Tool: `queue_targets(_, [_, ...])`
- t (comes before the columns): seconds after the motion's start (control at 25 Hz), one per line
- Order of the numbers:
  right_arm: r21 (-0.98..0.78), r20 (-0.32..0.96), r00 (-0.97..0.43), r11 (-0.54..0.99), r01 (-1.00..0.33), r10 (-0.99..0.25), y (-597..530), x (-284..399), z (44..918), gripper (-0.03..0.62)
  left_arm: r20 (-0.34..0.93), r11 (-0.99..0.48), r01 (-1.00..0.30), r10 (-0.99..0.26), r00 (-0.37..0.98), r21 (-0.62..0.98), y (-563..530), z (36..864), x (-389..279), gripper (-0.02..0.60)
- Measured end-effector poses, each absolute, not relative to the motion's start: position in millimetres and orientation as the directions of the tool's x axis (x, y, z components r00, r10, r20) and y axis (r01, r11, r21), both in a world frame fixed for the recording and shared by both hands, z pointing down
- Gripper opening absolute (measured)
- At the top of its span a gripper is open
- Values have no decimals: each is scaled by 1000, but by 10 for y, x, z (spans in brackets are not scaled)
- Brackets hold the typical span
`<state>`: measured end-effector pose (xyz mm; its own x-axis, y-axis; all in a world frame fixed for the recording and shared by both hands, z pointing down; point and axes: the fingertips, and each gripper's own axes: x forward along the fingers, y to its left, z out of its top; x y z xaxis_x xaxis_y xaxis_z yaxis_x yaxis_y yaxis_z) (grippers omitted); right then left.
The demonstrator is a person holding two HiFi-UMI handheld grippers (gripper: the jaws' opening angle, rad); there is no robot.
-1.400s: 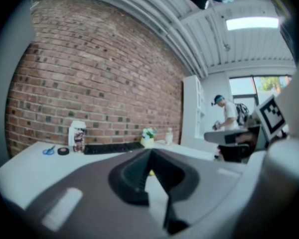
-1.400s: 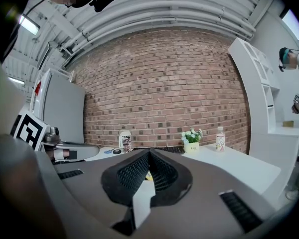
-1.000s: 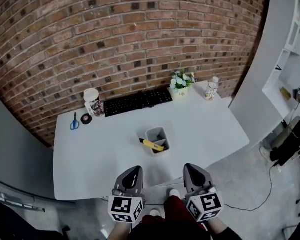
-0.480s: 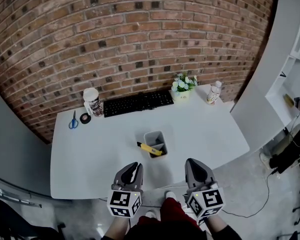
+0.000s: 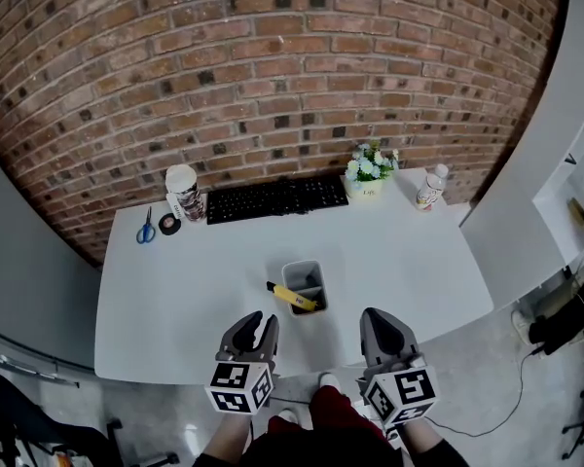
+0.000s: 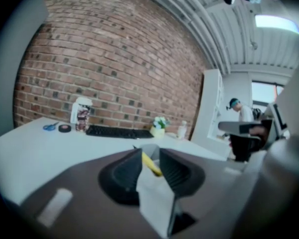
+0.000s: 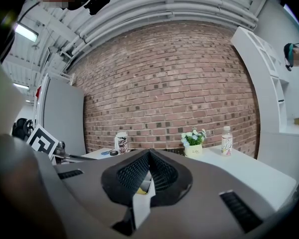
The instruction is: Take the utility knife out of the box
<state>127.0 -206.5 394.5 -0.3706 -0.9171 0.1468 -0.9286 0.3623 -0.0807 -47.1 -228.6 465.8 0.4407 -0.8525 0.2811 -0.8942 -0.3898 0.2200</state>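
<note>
One knife [image 5: 294, 297], light and stiff we judge, juts left from the box [image 5: 305, 265], best pinched there; the left gripper [image 5: 257, 321] has just been opening its jaws, empty, and the right gripper [image 5: 377, 315] has its jaws together.

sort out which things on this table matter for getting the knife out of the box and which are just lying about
For the job:
yellow utility knife, sticking out of the box
grey box, mid-table

Just lying about, along the wall side:
scissors
tape roll
cup
keyboard
flower pot
bottle
</note>
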Motion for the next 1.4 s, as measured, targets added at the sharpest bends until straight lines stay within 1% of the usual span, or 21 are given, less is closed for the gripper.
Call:
queue_targets(0.2, [-95, 220, -389, 378, -921, -894, -2189, 1292, 3993, 8, 308, -350, -897, -851, 425, 271, -2428, 4789, -428, 118])
queue_targets(0.36, [-101, 240, -405, 392, -915, -883, -2296, 1352, 4043, 8, 332, -304, -903, -854, 400, 304, -2519, 4902, -406, 126])
queue_targets(0.72, [-119, 263, -440, 424, -898, -859, -2536, 1460, 4183, 8, 389, -233, -905, -843, 371, 357, -2691, 5156, -324, 129])
queue_targets(0.84, [-128, 265, -458, 440, -889, -848, -2620, 1465, 4241, 8, 401, -219, -903, -839, 368, 370, -2749, 5209, -283, 140])
queue_targets(0.92, [-132, 258, -473, 454, -881, -843, -2677, 1456, 4279, 8, 406, -207, -899, -837, 367, 385, -2791, 5240, -270, 143])
queue_targets(1.04, [-136, 281, -483, 463, -876, -829, -2754, 1431, 4286, 8, 412, -189, -894, -835, 364, 407, -2856, 5286, -250, 150])
queue_targets(1.2, [-138, 250, -514, 495, -858, -821, -2866, 1424, 4345, 8, 417, -161, -883, -834, 361, 441, -2919, 5344, -217, 153])
queue_targets(1.4, [-142, 262, -531, 512, -847, -806, -2947, 1386, 4378, 8, 419, -141, -867, -831, 366, 478, -2983, 5392, -184, 153])
